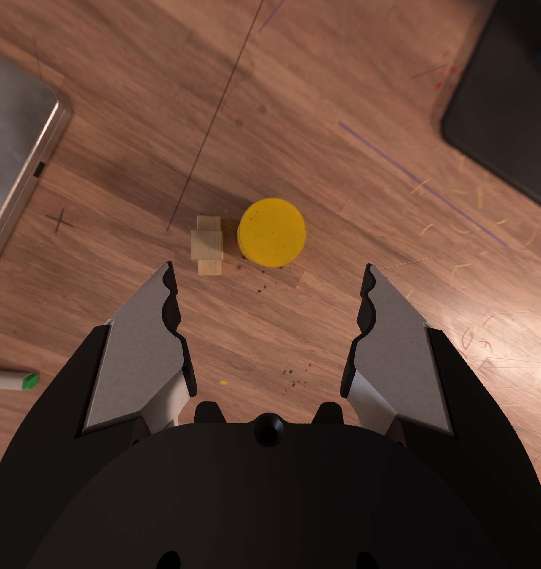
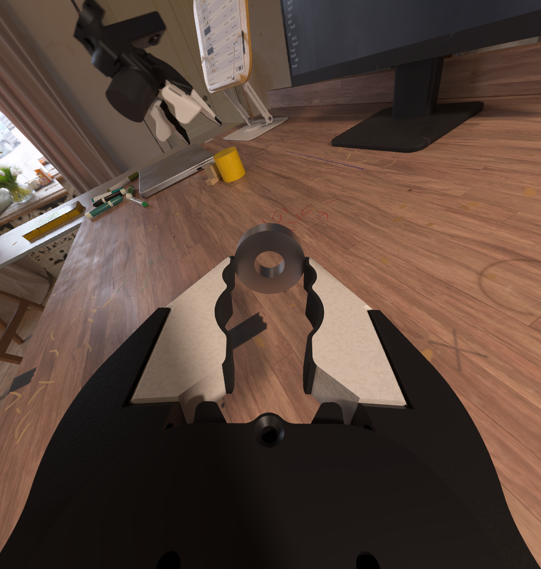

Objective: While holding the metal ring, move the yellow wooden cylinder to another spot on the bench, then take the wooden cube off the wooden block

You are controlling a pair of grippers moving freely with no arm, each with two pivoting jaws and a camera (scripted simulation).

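Observation:
The yellow wooden cylinder (image 1: 271,232) stands upright on the bench, seen from above. Just left of it the wooden cube (image 1: 207,245) sits on the longer wooden block (image 1: 209,267). My left gripper (image 1: 268,264) is open and empty, high above the bench, a little nearer than both. My right gripper (image 2: 269,260) is shut on the metal ring (image 2: 269,261), held by its rim above the bench. The right wrist view shows the cylinder (image 2: 229,164), the block (image 2: 211,175) and the left gripper (image 2: 201,132) far off.
A closed silver laptop (image 1: 13,135) lies left of the blocks. A monitor's black base (image 1: 506,123) is at the right, also in the right wrist view (image 2: 407,129). Markers (image 2: 112,200) lie by the bench's left edge. A white stand (image 2: 253,126) with a clipboard is at the back.

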